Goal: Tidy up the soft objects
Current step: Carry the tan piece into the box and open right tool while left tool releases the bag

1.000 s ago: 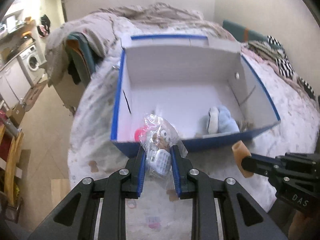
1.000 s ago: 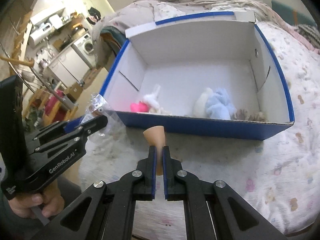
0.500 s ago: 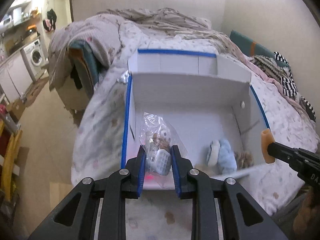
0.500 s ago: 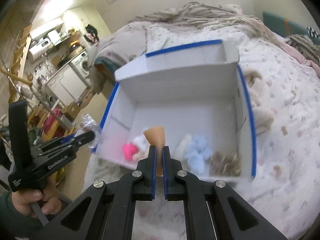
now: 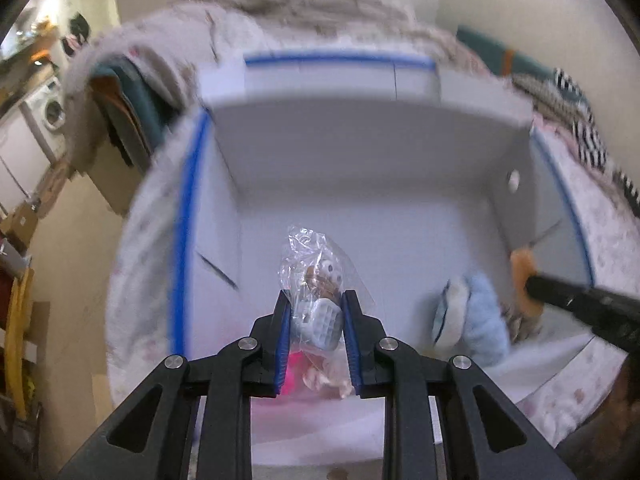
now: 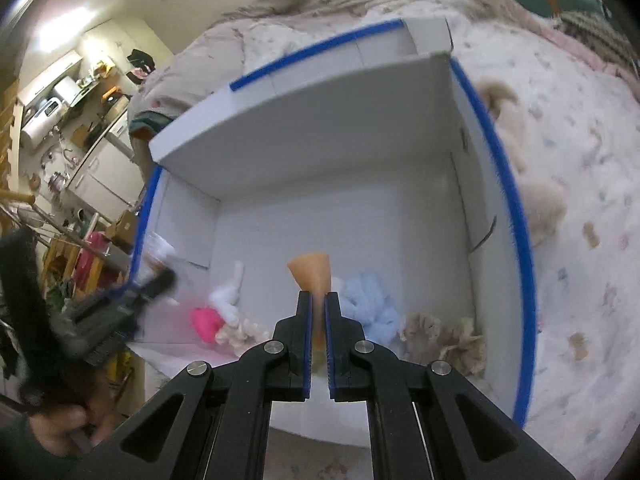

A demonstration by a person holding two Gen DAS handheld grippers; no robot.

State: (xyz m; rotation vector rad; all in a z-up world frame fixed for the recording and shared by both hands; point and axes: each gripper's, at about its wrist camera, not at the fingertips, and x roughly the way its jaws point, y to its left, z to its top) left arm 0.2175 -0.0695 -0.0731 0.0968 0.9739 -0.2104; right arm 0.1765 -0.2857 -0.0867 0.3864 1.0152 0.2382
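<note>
The white box with blue edges (image 6: 516,216) already holds a blue fluffy toy (image 6: 370,300) and a pink toy (image 6: 205,322), while the left gripper (image 5: 316,316) fingers pinch a clear bag of small toys (image 5: 316,276) and the right gripper (image 6: 316,314) fingers squeeze a tan soft cone (image 6: 310,268), both above the box, not yet dropped in.

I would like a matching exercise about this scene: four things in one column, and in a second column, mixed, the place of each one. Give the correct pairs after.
Things:
1. plastic bag
2. orange cone
3. blue plush
4. pink toy

Places:
A. lying in the box, near its right wall
B. held in the right claw
C. lying in the box, near its left wall
D. held in the left claw

Pairs: 1-D, 2-B, 3-A, 4-C
</note>
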